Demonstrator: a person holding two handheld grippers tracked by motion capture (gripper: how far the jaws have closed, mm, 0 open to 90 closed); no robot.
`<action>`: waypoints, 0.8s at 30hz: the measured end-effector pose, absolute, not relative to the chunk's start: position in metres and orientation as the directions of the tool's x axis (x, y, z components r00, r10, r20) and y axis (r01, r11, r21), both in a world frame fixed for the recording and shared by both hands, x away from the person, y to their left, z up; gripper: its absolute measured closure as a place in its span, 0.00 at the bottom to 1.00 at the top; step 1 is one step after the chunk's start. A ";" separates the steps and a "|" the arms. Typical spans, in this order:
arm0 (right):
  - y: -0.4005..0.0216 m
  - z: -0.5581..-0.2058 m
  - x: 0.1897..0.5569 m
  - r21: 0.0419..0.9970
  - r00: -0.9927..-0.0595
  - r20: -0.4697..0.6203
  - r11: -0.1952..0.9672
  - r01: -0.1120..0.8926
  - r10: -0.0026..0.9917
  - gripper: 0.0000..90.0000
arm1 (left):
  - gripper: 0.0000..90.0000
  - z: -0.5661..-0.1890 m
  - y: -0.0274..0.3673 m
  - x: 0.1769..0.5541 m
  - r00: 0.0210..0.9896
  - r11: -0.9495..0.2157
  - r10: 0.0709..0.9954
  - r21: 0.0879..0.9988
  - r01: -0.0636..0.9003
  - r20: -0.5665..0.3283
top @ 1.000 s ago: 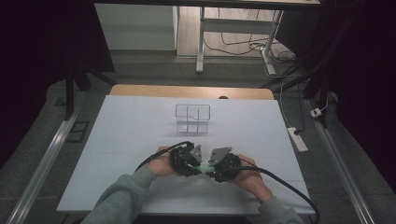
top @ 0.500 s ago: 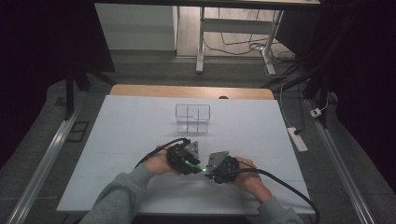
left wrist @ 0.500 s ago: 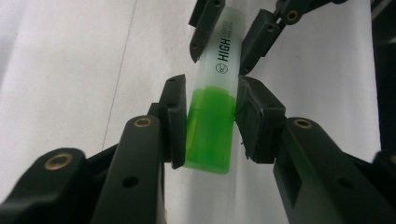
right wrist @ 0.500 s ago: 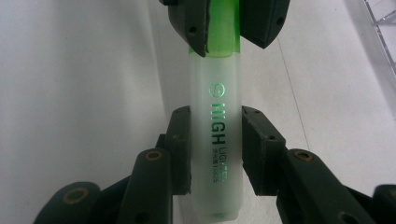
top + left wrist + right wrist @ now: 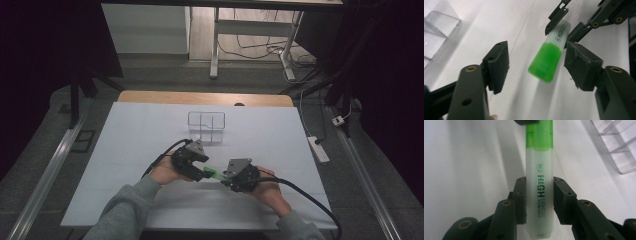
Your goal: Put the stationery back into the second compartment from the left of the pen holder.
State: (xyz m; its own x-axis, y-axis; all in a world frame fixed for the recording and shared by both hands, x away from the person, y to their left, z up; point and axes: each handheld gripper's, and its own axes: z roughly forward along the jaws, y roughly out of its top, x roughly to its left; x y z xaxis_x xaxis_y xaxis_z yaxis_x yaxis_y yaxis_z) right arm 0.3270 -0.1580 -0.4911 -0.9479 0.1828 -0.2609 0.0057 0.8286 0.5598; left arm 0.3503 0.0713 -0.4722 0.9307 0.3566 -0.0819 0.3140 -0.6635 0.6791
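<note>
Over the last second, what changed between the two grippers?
The left gripper has just opened its jaws, letting go of the highlighter cap and drawing slightly back. The right gripper stays shut on the barrel; the clear organizer hasn't moved.

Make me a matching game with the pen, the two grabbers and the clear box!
Things:
1. highlighter
2. left gripper
3. right gripper
4. clear box

States:
A. jaws apart, just opened, green cap between them untouched
B. farther up the table, nothing gripping it
C. green cap, pale body
D. clamped on the pen's body

Pairs: 1-C, 2-A, 3-D, 4-B
</note>
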 end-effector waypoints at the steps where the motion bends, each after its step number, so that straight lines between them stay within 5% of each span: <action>1: -0.159 -0.491 0.327 0.568 -0.946 -0.260 0.823 0.012 0.193 0.73 | 0.38 -0.472 0.073 0.350 0.926 -0.650 0.367 0.687 0.324 -0.090; 24: -0.171 -0.483 0.333 0.718 -0.906 -0.220 0.689 0.101 0.362 0.73 | 0.35 -0.475 0.086 0.353 0.891 -0.478 0.405 0.782 0.400 -0.208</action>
